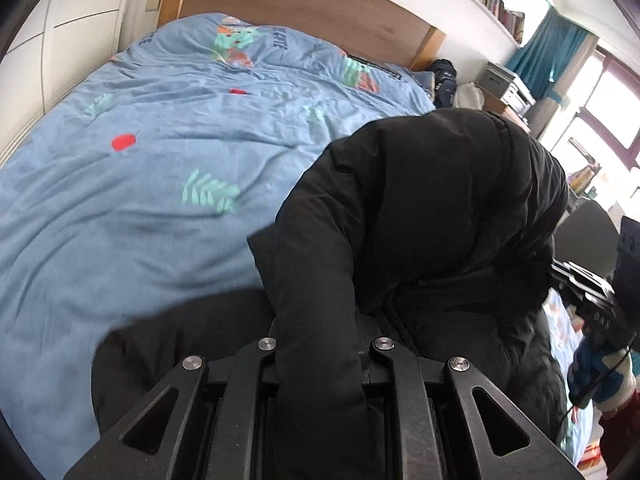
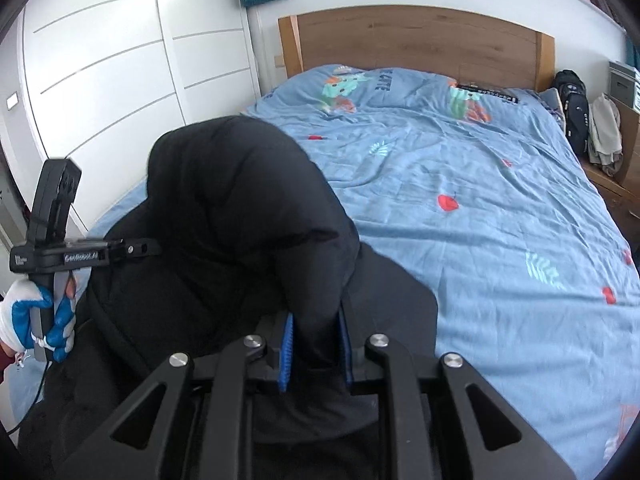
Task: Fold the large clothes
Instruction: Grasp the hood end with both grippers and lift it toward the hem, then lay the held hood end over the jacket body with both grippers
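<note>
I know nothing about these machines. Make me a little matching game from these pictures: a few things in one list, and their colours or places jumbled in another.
Things:
1. padded jacket
2. duvet
3. headboard
4. backpack

Descriptions:
A. wooden, against the white wall
B. black, pinched in both the left tongs and right tongs
C. dark, standing beside the bed
D. light blue with red and green prints

Pairs: 1-B, 2-D, 3-A, 4-C

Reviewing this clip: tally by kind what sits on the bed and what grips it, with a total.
Black padded jacket: 1
Blue printed duvet cover: 1
Handheld tools, both clamped on jacket fabric: 2, left tool and right tool
Total: 4
</note>
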Tool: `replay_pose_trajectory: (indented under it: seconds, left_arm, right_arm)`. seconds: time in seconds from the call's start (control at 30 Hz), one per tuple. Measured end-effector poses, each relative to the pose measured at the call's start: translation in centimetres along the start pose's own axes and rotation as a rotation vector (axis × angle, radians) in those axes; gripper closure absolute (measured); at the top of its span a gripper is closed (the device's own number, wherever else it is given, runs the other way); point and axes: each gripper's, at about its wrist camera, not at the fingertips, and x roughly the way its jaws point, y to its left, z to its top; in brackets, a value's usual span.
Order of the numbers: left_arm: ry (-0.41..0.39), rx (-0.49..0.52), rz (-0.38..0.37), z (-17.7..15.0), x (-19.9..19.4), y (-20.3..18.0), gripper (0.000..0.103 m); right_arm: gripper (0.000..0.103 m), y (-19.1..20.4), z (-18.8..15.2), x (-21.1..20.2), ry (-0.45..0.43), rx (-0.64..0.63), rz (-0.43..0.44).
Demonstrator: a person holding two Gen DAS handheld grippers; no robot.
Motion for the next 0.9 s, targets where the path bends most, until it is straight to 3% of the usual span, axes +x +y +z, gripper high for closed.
replay_pose_trajectory:
  seconds: [0.27,0.47,0.57,0.77,0.9]
  left_arm:
    - [-0.007,0.107,0.044,-5.8,-1.8,-2.2,0.088]
    - [0.034,0.082,0.081,-9.4,-0.8,-1.4,0.088]
    - [0.051,0.083,0.111,-9.0,0.0,-1.4,0.088]
    - [0.054,0.095,0.140,-8.4,0.4,-1.8,0.088]
    - [0.053,0.086,0.131,-8.2,0.4,-1.6,0.088]
  right_arm:
    - [0.090,1.7,-4.5,-4.1,-0.016,0.001,0.045]
    - [0.097,2.7,-9.0,-2.9,0.086,-0.005,0.060]
    - [0.098,3.2,-10.6,-1.7,0.137,-0.024,0.056]
    - [0.096,2.1,-9.7,-2.1,0.122,0.027,0.048]
    - [0.094,1.3,-7.1,-4.7,0.037,0.044,0.042]
